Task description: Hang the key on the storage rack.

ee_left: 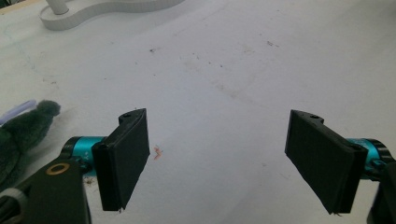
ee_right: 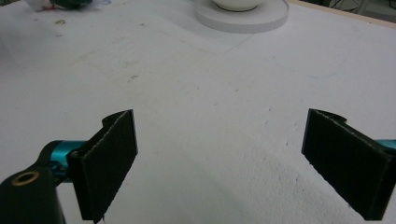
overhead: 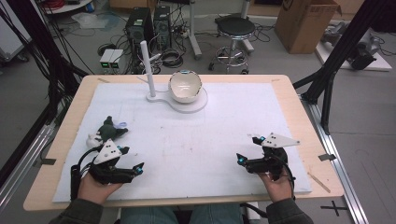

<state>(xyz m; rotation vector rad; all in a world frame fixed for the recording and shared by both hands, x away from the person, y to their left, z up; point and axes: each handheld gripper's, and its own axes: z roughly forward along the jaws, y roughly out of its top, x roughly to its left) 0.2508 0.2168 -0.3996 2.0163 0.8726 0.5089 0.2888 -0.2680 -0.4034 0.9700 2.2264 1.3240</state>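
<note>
My left gripper (overhead: 132,159) rests near the front left of the white mat (overhead: 187,135), held in a hand, jaws wide open with nothing between them (ee_left: 217,161). Just beyond it lies a dark green plush toy (overhead: 108,131) with white parts, whose edge shows in the left gripper view (ee_left: 23,135). My right gripper (overhead: 247,149) sits at the front right, also open and empty (ee_right: 219,163). A white bowl (overhead: 185,86) stands on a round white base (overhead: 189,105) at the far middle, next to a white upright post (overhead: 148,70).
The wooden table (overhead: 299,112) extends past the mat on all sides. Behind it on the floor stand computer towers (overhead: 140,25), a stool (overhead: 235,28) and a cardboard box (overhead: 306,21). Black frame legs (overhead: 336,56) rise at the right.
</note>
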